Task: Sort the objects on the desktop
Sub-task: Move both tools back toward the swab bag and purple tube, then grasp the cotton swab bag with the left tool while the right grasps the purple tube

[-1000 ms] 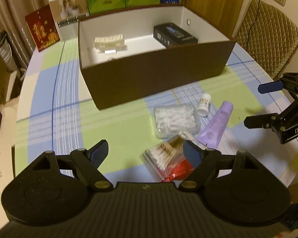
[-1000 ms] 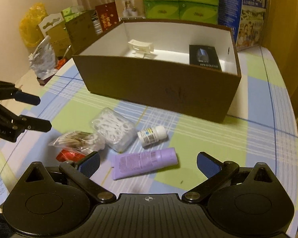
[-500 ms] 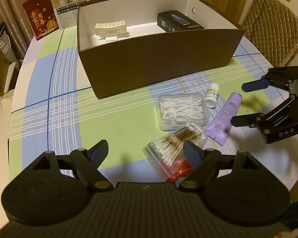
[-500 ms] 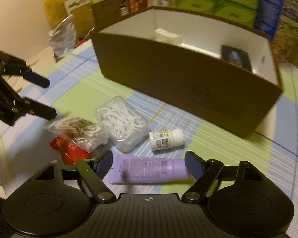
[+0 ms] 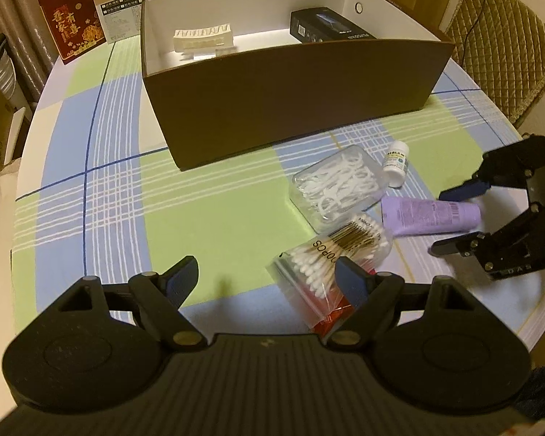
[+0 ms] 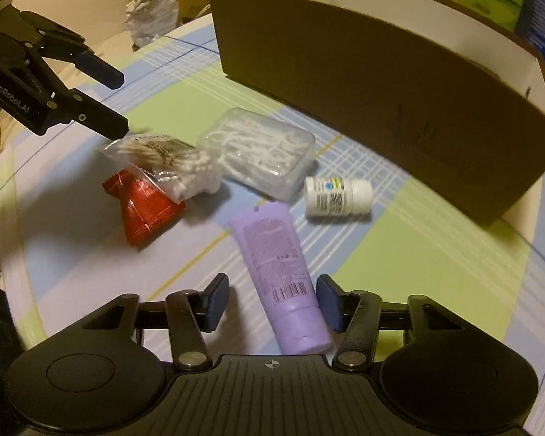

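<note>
**Purple tube framed by the right hand-held gripper, left one spread above the cotton swabs**

Left wrist view: the left hand-held gripper (image 5: pixel 265 278) stood wide open above the checked tabletop (image 5: pixel 101 181), holding nothing. Its right fingertip overlapped the bag of cotton swabs (image 5: pixel 330 254), which lay partly on a red packet (image 5: pixel 332 314). Just beyond sat the clear box of floss picks (image 5: pixel 336 185), with the small white bottle (image 5: pixel 396 163) beside it and the purple tube (image 5: pixel 430 215) lying flat to the right. The right hand-held gripper (image 5: pixel 447 219) was spread on either side of the tube's cap end. Behind the items stood the brown box (image 5: pixel 290 109), containing a white holder (image 5: pixel 203 38) and a black carton (image 5: pixel 330 27).

Right wrist view: the right hand-held gripper (image 6: pixel 272 305) was open, its two pads flanking the purple tube (image 6: pixel 278 265) near the cap; whether either pad touched it could not be told. The white bottle (image 6: pixel 338 196) lay on its side just past the tube, next to the floss pick box (image 6: pixel 261 152). The cotton swab bag (image 6: pixel 163 163) rested over the red packet (image 6: pixel 143 210). The left hand-held gripper (image 6: pixel 118 103) hung open at the bag's far end. The brown box (image 6: pixel 381 91) filled the background.
</note>
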`<control>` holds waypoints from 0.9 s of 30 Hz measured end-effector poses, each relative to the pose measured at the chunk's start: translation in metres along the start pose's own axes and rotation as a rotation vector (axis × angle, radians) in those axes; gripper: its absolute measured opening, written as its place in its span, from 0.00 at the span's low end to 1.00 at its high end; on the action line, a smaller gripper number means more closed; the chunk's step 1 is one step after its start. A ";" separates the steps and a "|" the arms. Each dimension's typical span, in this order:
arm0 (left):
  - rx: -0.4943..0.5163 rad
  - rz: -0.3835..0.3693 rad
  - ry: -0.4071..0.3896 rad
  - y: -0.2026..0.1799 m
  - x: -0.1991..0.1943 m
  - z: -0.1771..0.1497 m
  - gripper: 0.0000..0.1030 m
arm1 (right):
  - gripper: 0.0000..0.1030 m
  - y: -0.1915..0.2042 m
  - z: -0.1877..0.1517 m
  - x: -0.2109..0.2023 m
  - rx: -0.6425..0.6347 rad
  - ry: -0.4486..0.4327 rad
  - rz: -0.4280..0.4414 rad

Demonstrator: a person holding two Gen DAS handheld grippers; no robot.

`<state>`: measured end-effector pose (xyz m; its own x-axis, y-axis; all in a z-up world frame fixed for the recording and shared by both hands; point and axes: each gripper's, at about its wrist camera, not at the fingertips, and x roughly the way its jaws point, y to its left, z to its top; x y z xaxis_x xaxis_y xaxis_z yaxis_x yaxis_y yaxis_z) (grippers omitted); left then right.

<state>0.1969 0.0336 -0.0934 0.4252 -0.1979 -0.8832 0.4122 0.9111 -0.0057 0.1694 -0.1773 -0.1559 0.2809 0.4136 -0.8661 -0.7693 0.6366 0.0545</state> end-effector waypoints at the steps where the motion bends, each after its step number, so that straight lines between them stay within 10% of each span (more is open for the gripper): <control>1: 0.004 -0.003 0.002 -0.001 0.001 0.000 0.77 | 0.34 0.002 0.002 0.000 -0.001 -0.006 -0.013; 20: 0.242 -0.177 -0.005 -0.018 0.021 0.013 0.77 | 0.29 -0.027 -0.059 -0.050 0.386 -0.007 -0.194; 27: 0.268 -0.242 0.076 -0.021 0.052 0.018 0.52 | 0.29 -0.025 -0.070 -0.060 0.467 -0.033 -0.231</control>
<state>0.2245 -0.0025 -0.1313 0.2323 -0.3595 -0.9038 0.6943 0.7120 -0.1048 0.1319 -0.2633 -0.1398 0.4367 0.2430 -0.8662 -0.3488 0.9333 0.0859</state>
